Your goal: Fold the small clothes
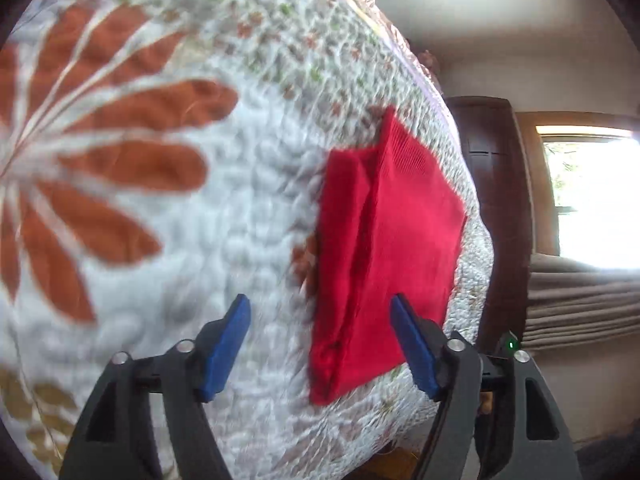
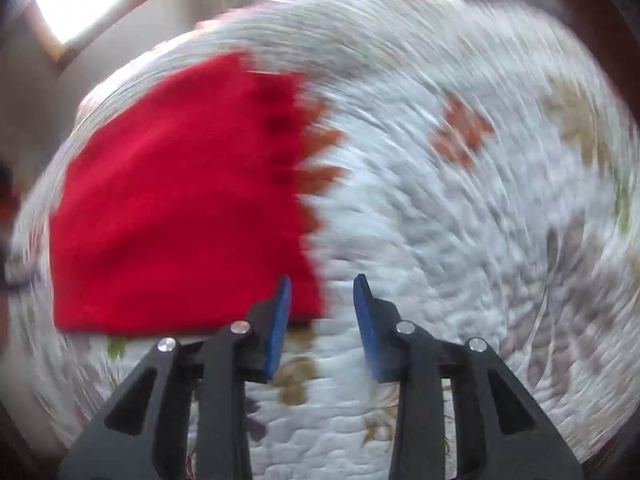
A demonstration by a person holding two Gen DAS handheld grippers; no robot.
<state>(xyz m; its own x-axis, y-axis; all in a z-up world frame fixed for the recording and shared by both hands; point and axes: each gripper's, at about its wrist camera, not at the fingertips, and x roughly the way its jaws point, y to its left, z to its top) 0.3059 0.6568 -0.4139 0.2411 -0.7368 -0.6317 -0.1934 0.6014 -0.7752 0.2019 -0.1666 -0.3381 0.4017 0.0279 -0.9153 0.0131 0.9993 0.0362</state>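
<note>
Holding both claws empty, left gripper (image 1: 320, 344) wide apart, right gripper (image 2: 322, 312) half open; the red cloth (image 1: 384, 248) lies folded flat on the quilt (image 1: 240, 220), toward my right claw's ten o'clock. It looks light and limp, best pinched at a corner

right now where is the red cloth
The red cloth lies flat and folded on the floral quilt, near the bed's edge toward the window. In the left wrist view it sits right of centre; in the right wrist view, left, held by neither gripper.
</note>
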